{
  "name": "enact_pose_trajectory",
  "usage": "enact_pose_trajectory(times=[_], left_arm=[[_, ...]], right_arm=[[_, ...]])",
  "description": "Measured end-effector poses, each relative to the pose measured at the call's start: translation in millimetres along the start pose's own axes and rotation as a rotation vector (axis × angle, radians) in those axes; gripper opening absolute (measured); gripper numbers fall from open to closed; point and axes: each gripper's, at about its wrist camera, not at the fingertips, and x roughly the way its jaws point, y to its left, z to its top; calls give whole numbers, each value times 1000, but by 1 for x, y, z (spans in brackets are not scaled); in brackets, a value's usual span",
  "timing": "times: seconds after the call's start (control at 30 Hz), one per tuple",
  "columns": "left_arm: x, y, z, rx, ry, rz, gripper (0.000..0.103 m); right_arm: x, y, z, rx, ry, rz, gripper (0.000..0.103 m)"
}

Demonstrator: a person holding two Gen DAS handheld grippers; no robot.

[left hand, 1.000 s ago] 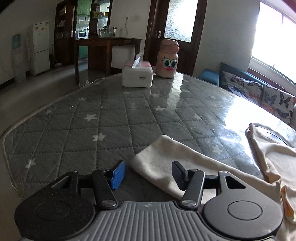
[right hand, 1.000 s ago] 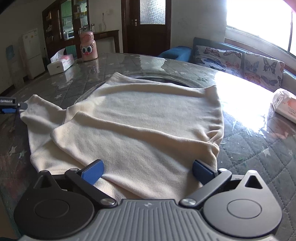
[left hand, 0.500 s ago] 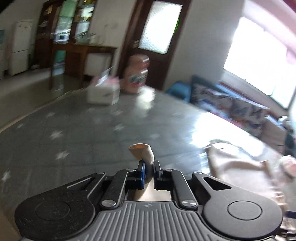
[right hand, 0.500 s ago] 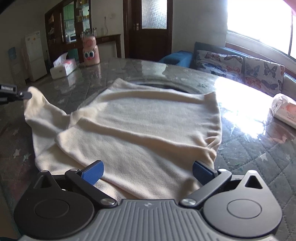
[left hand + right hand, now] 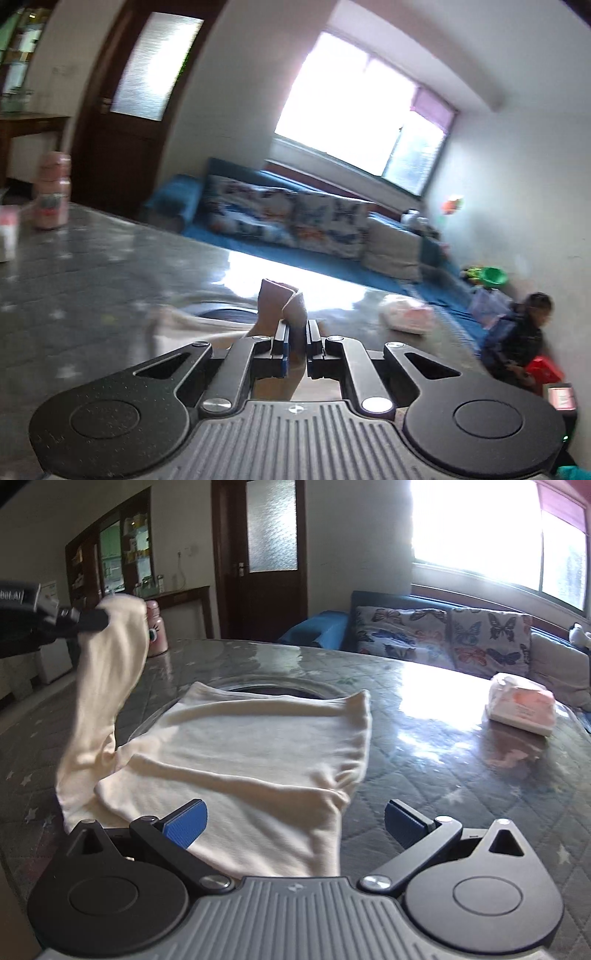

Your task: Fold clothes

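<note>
On the grey star-quilted table (image 5: pixel 424 738) a cream garment (image 5: pixel 258 746) lies spread flat, one sleeve (image 5: pixel 107 686) lifted high at its left side. That sleeve's end is pinched tight in the left gripper (image 5: pixel 295 332). Over the garment's near edge, the right gripper (image 5: pixel 293 821) hangs with jaws spread wide, holding nothing.

Home living room: blue sofa (image 5: pixel 424 627) with butterfly cushions (image 5: pixel 406 633), wooden door (image 5: pixel 269 554), fridge (image 5: pixel 51 661).
</note>
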Motion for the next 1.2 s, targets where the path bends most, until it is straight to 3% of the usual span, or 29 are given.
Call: enact_pose_trajectory(times=[0.13,0.33,0.5,0.57,0.7,0.93,1.2], left_arm=[[27,-22,-11,3,54,-83,9],[62,-39,-43,49,175,-130,12],[68,-39,-61,76,244,-157,15],[64,-36,-65,88,256,-165,24],[55,-17,-67,98,257,-118,27],[48,42,-75,38,285,44,24],[46,71,-73,12,280,102,24]], right_arm=[[-3,-15,-6,43,0,-33,103],[-5,-25,-12,68,8,-66,103],[-8,-27,-12,72,2,-82,103],[-8,-27,-9,69,-1,-84,103],[-5,-22,-3,58,-15,-78,103],[20,-3,14,11,-28,-69,103],[74,2,16,-28,79,-136,103]])
